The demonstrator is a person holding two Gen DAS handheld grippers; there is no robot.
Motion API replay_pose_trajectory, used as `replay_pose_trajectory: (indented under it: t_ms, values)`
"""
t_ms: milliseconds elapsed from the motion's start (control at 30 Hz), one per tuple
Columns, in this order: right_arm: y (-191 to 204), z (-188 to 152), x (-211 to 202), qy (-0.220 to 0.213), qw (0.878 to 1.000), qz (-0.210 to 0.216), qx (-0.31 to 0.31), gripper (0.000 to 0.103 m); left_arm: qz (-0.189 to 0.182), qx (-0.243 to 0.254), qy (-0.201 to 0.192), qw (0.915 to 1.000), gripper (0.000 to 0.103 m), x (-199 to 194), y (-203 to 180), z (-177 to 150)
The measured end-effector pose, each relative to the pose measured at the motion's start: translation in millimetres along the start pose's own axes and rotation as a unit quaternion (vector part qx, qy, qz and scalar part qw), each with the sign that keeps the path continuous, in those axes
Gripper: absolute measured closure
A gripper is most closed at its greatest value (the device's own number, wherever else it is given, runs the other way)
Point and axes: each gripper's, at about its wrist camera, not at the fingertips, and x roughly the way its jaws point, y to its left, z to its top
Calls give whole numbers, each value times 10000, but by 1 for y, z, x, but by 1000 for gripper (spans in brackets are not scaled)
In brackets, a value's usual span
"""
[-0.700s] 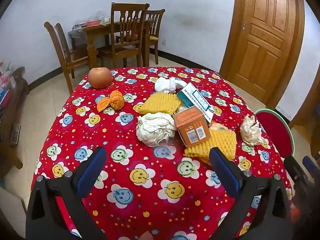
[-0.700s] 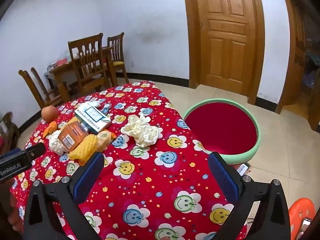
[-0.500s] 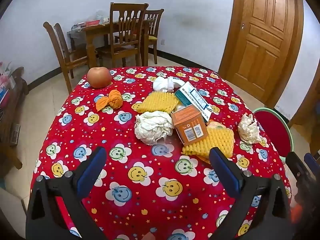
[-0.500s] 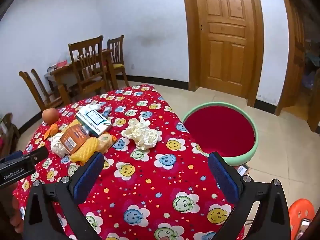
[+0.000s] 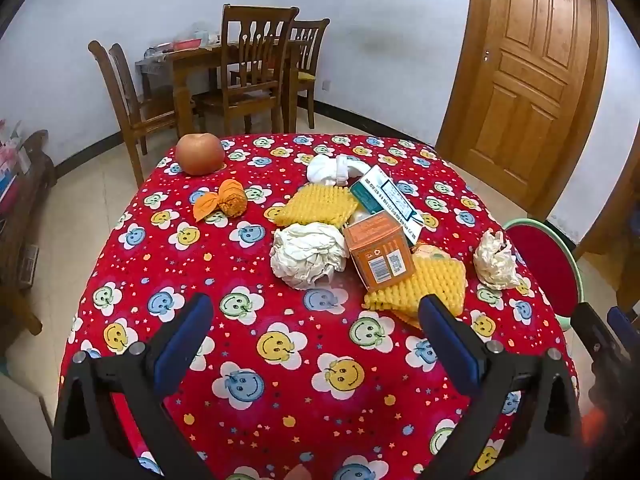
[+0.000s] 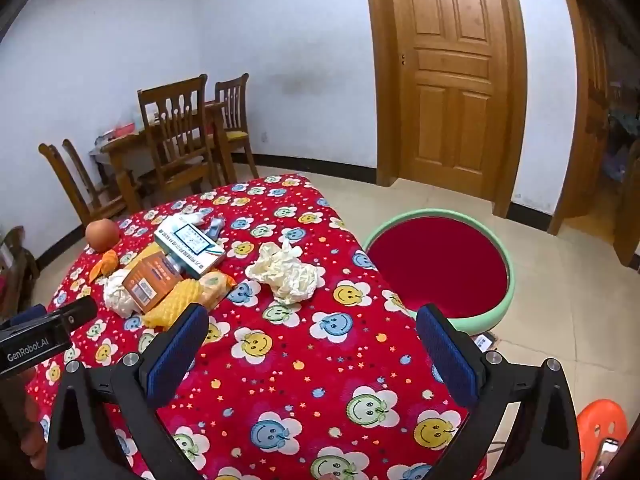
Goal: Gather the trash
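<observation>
Trash lies on the red smiley tablecloth [image 5: 280,344]: a white crumpled paper ball [image 5: 308,255], an orange box [image 5: 379,255], a teal-and-white box [image 5: 386,200], two yellow foam nets [image 5: 320,210], orange peel [image 5: 222,200], a white wad [image 5: 334,168] and a crumpled paper [image 5: 496,261] near the right edge. My left gripper [image 5: 314,308] hovers open in front of the pile, holding nothing. My right gripper [image 6: 312,316] stands open and empty short of the crumpled paper [image 6: 286,272]. The red bin with a green rim [image 6: 400,220] sits on the floor right of the table.
An apple [image 5: 200,155] rests at the table's far left corner. Wooden chairs and a dining table [image 5: 240,68] stand behind, a wooden door [image 5: 528,64] at the back right. An orange stool [image 6: 600,428] is on the floor at the lower right. The left gripper [image 6: 44,332] shows at the right view's left edge.
Both hands have only drifted slightly; the scene slides a little lower in the right view. Both grippers stay open and no object has moved.
</observation>
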Motion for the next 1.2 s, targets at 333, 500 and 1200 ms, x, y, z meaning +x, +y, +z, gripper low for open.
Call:
replay_pose_trajectory:
  t_ms: [333,500,1200]
  values:
    - [-3,0,0,1,10000,-18,69,0,12,8,-19,10000,2,-1,1,2]
    - [-4,0,0,7,10000,-5,91,0,12,12,-18,10000,2,-2,1,2]
    - [-5,0,0,-25,10000,6,88,0,9,5,-35,10000,2,-2,0,2]
